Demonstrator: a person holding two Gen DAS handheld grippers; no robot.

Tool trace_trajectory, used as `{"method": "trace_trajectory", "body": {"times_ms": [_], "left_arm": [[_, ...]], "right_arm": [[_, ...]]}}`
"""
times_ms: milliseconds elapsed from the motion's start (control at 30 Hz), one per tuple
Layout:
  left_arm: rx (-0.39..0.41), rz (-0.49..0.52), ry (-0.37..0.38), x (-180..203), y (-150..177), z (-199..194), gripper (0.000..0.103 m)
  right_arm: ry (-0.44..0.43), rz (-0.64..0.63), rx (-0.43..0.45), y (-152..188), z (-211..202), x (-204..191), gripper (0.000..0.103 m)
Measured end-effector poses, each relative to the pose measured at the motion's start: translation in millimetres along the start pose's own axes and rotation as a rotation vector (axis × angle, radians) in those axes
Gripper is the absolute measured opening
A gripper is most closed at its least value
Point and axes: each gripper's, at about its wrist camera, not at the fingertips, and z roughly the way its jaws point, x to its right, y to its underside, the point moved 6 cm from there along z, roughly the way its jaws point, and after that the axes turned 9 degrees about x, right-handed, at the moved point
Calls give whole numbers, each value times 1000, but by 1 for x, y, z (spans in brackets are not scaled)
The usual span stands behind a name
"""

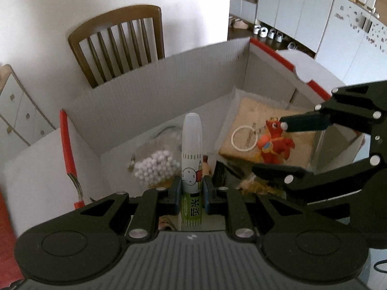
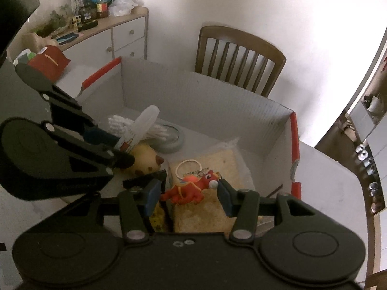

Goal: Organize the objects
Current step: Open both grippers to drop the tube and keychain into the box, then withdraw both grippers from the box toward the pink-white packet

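My left gripper (image 1: 191, 191) is shut on a white and green glue bottle (image 1: 191, 159) with a clear cap, held over the open white cardboard box (image 1: 154, 89). In the right wrist view the same bottle (image 2: 142, 125) sticks out of the left gripper (image 2: 122, 151). My right gripper (image 2: 188, 193) is open, its pads on either side of a red horse keychain (image 2: 191, 188) with a white ring (image 2: 189, 168). The keychain (image 1: 274, 142) lies on a tan sponge pad (image 1: 256, 120) inside the box, and the right gripper (image 1: 285, 152) hangs over it.
The box also holds a bag of white beads (image 1: 154, 166), cotton swabs in a tub (image 2: 157, 130) and a tan plush toy (image 2: 145, 157). A wooden chair (image 2: 239, 55) stands behind the box. A cabinet with clutter (image 2: 101, 31) is at the left.
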Motion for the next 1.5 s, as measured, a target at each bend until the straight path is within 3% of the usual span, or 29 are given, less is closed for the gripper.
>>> {"method": "trace_trajectory", "body": {"times_ms": [167, 300, 433, 533, 1067, 1200, 1300, 1433, 1500], "left_arm": [[-17, -13, -5, 1, 6, 4, 17], [-1, -23, -14, 0, 7, 0, 17], [11, -35, -17, 1, 7, -5, 18], [23, -24, -24, 4, 7, -11, 24], [95, -30, -47, 21, 6, -53, 25], [92, -67, -6, 25, 9, -62, 42], [113, -98, -10, 25, 10, -73, 44], [144, -96, -18, 28, 12, -90, 61], [159, -84, -23, 32, 14, -98, 61]], "right_arm": [[0, 5, -2, -1, -1, 0, 53], [10, -3, 11, -1, -6, 2, 66], [7, -13, 20, -2, -13, 0, 67], [6, -13, 24, -1, -20, 0, 68], [-11, 34, 66, 0, -67, -1, 79], [-14, 37, 74, 5, -81, -3, 80], [-17, 34, 86, 8, -95, -4, 82], [-29, 47, 104, 10, -112, -2, 84], [-39, 53, 110, 12, -119, -2, 87]]}}
